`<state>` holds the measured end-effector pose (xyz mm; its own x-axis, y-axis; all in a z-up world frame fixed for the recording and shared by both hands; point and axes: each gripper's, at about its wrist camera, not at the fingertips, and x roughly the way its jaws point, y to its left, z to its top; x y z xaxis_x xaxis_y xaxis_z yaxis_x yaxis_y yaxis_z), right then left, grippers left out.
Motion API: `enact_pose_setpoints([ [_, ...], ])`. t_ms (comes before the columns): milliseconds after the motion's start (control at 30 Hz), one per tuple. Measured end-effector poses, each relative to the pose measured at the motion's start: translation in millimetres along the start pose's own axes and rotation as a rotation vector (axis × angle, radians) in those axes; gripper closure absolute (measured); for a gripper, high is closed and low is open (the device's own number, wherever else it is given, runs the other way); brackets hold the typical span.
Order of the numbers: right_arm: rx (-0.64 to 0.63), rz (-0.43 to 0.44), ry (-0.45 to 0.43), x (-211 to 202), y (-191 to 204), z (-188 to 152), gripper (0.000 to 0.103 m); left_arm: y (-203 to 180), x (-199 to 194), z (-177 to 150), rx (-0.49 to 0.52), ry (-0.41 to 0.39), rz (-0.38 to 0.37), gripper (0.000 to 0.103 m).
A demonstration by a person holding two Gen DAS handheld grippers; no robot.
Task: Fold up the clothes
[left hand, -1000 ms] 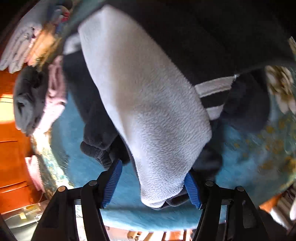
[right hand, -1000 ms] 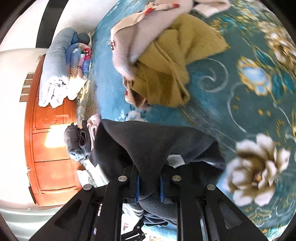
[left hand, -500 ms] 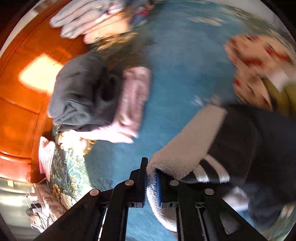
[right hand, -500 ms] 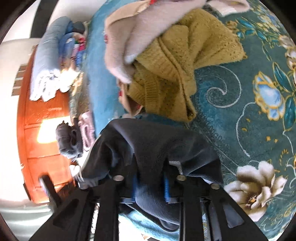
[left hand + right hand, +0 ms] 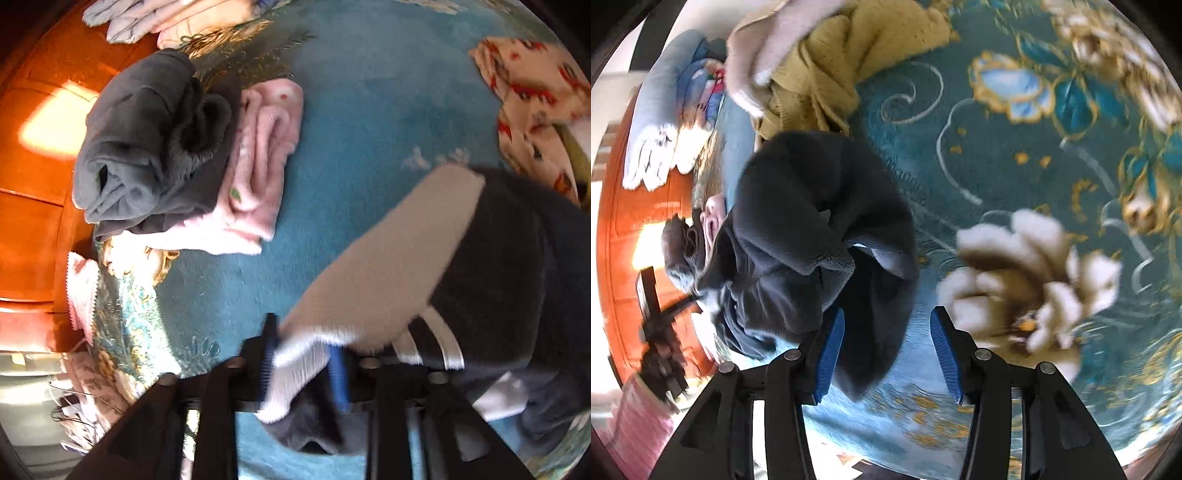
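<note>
**Dark fleece garment: left tongs gripping the hem, right tongs released**

Left tongs (image 5: pixel 304 363): blue pads drawn close, clamped on the pale lining edge of the dark fleece garment (image 5: pixel 509 266). The garment runs ahead and to the right of these tongs, its white-striped cuff (image 5: pixel 436 343) just right of the pads. Ahead and to the left lies open blue carpet (image 5: pixel 362 110), bounded at its far-left edge by a folded stack: grey garment (image 5: pixel 147 133) on a pink one (image 5: pixel 258 147). A patterned cream cloth (image 5: pixel 532 96) sits far right.

Right tongs (image 5: pixel 886 354): spread wide, holding nothing. The garment is heaped ahead and left, a dark fold hanging between the pads, nearer the left one. Right of these tongs, floral carpet (image 5: pixel 1034 155) lies open. A mustard knit (image 5: pixel 827 62) lies beyond the heap.
</note>
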<state>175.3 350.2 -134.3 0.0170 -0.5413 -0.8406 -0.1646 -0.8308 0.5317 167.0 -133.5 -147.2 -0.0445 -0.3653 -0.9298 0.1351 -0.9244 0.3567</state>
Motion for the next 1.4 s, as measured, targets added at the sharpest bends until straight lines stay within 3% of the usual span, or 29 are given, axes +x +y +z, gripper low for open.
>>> enact_pose_setpoints([
  [100, 0.054, 0.044, -0.051, 14.1, 5.8, 6.0, 0.053, -20.4, -7.2, -15.4, 0.161, -0.061, 0.111, 0.054],
  [167, 0.043, 0.020, -0.056, 21.4, 12.4, 8.8, 0.053, -37.5, -14.0, -27.6, 0.306, -0.122, 0.174, 0.051],
  [267, 0.003, -0.020, -0.055, 29.8, 21.8, 9.8, 0.053, -57.8, -23.2, -39.4, 0.437, -0.213, 0.221, 0.043],
  [333, -0.009, -0.041, -0.058, 30.6, 22.7, 9.1, 0.053, -73.7, -25.8, -43.9, 0.532, -0.281, 0.252, 0.042],
  [400, 0.004, -0.043, -0.067, 31.3, 21.6, 10.7, 0.053, -88.1, -17.3, -40.9, 0.600, -0.299, 0.259, 0.042],
  [467, 0.004, -0.067, -0.083, 32.5, 23.0, 13.3, 0.056, -96.3, -9.3, -32.1, 0.612, -0.319, 0.223, 0.042],
  [600, -0.065, -0.109, -0.138, 28.6, 36.0, 17.4, 0.062, -100.1, 4.5, -9.2, 0.609, -0.339, 0.235, 0.042],
  [633, -0.088, -0.123, -0.154, 26.3, 39.5, 17.9, 0.062, -96.0, 3.4, -2.8, 0.589, -0.353, 0.234, 0.047],
  [667, -0.110, -0.136, -0.169, 24.0, 42.7, 18.2, 0.062, -91.9, 2.3, 3.6, 0.568, -0.366, 0.234, 0.061],
  [700, -0.126, -0.144, -0.178, 22.0, 44.9, 18.0, 0.062, -87.7, 1.3, 10.1, 0.547, -0.379, 0.233, 0.068],
  [767, -0.156, -0.157, -0.181, 22.5, 48.8, 16.1, 0.062, -70.7, 1.4, 31.6, 0.427, -0.347, 0.177, 0.090],
  [833, -0.193, -0.176, -0.172, 26.8, 55.4, 12.5, 0.062, -53.3, 5.0, 52.4, 0.304, -0.300, 0.109, 0.094],
  [933, -0.228, -0.198, -0.174, 31.1, 62.2, 9.8, 0.062, -35.0, 8.1, 69.3, 0.215, -0.256, 0.060, 0.094],
  [1067, -0.191, -0.190, -0.183, 21.5, 51.7, 0.5, 0.062, -20.9, -11.3, 55.7, 0.211, -0.232, -0.105, 0.090],
  [1100, -0.183, -0.190, -0.182, 19.2, 48.1, -1.9, 0.062, -21.6, -16.5, 49.0, 0.235, -0.240, -0.105, 0.087],
  [1167, -0.165, -0.197, -0.180, 20.4, 45.1, -1.0, 0.062, -30.6, -24.8, 25.7, 0.332, -0.260, -0.068, 0.057],
  [1333, -0.139, -0.204, -0.203, 16.5, 43.5, 3.5, 0.062, -54.2, -22.5, -6.8, 0.487, -0.216, -0.149, 0.047],
  [1400, -0.151, -0.226, -0.204, 15.6, 43.8, 5.4, 0.062, -62.8, -18.6, -12.2, 0.524, -0.234, -0.114, 0.043],
])
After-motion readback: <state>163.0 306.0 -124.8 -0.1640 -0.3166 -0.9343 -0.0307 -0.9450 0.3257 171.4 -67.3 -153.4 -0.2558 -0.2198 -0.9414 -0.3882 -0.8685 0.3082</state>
